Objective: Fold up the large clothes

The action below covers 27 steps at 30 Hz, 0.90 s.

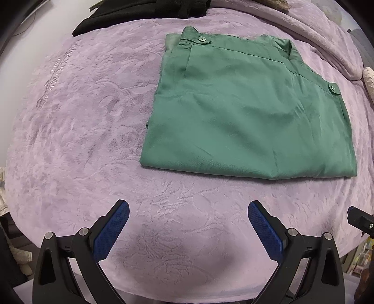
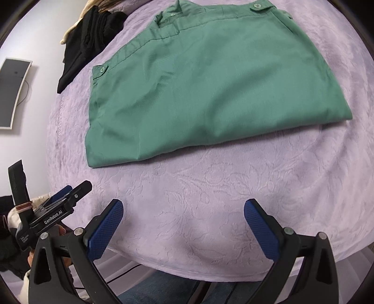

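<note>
far beyond the jaws, the black clothing and green garment run past the top edge.

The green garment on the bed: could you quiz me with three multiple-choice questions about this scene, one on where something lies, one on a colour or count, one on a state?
1. Where is the black clothing relative to the green garment?
A. On top of it
B. Apart from it, near the far edge of the lilac blanket
C. Under it

2. How many buttons show on the green garment in the left wrist view?
A. None
B. Two
C. Five

3. What state are the two tools in?
A. Both open, nothing between the pads
B. Both shut on the garment
C. One open, one shut

Answers:
1 B: a strip of blanket separates them.
2 B: one button on each waistband tab.
3 A: the left tool and right tool show only blanket between the blue pads.
</note>
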{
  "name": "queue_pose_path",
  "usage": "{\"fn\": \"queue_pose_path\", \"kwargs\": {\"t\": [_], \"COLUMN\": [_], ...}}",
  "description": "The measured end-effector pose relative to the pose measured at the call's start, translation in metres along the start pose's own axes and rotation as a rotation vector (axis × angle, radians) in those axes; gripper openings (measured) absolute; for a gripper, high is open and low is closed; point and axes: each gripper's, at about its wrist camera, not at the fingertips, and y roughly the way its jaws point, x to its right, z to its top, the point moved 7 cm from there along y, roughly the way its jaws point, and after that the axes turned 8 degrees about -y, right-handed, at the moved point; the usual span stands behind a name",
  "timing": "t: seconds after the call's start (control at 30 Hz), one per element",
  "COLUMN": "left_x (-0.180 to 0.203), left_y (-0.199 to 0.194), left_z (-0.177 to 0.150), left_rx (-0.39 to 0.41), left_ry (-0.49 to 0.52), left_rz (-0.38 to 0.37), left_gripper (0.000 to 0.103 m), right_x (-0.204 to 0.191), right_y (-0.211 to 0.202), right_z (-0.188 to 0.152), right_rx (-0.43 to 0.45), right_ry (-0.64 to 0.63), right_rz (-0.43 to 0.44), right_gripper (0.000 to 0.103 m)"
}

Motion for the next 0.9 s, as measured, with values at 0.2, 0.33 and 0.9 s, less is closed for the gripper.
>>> {"fn": "queue_pose_path", "kwargs": {"t": [0.2,0.33,0.9], "left_x": [-0.001,-0.005,-0.052], "left_y": [0.006,0.011,0.045], "left_z": [0.000,-0.001,0.025], "left_rx": [-0.013,-0.030,-0.067], "left_ry": [0.001,-0.005,-0.080], "left_rz": [-0.009,-0.020,-0.089], "left_gripper": [0.102,0.102,0.102], "right_x": [-0.002,-0.005,-0.048], "right_y": [0.007,0.013,0.098], "right_z": [-0.007,-0.008,0.039], "right_rx": [-0.024,-0.036,0.073], "right_ry": [0.036,0.053,0.369], "right_rz": [0.010,0.022,0.535], "right_gripper": [0.103,0.103,0.103]}}
